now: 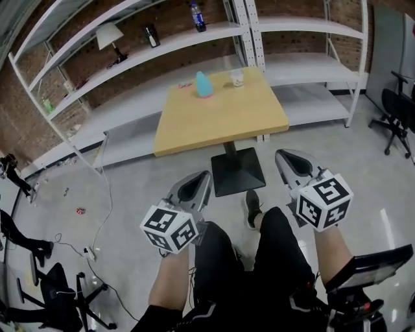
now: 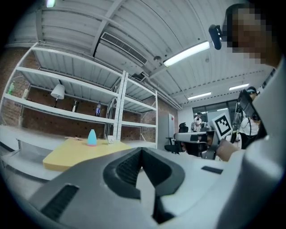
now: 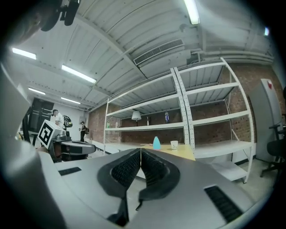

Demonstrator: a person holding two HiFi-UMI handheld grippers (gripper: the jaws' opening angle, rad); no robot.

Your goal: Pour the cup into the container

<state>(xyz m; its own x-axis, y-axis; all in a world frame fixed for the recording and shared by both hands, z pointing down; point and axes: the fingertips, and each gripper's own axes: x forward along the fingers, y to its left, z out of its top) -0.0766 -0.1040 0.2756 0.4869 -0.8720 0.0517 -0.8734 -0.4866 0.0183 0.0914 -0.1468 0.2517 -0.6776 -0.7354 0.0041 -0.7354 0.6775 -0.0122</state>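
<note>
Left gripper (image 1: 205, 175) sits low and left of centre in the head view. Its jaws are clenched tip to tip with nothing between them, as its own view confirms. Right gripper (image 1: 281, 155) sits low and right of centre, likewise clenched and empty, its ribbed pads meeting along one line. You hold both level, side by side above your legs (image 1: 259, 253), pointing toward the table (image 1: 214, 126), and both are well apart from it.

Cup (image 1: 237, 78) stands upright near the table's far edge, at upper centre of the head view. It is pale and untouched. Teal container (image 1: 204, 85) stands upright just to the cup's left, near it but not touching.

Table is a square, light wooden top on a dark pedestal base (image 1: 237, 172), standing on a grey floor. White shelving (image 1: 259, 29) runs behind it against a brick wall. One shelf carries a lamp (image 1: 109, 35) at upper left and a dark bottle (image 1: 198, 17) at upper centre. An office chair (image 1: 395, 110) stands at the right edge of the frame.
</note>
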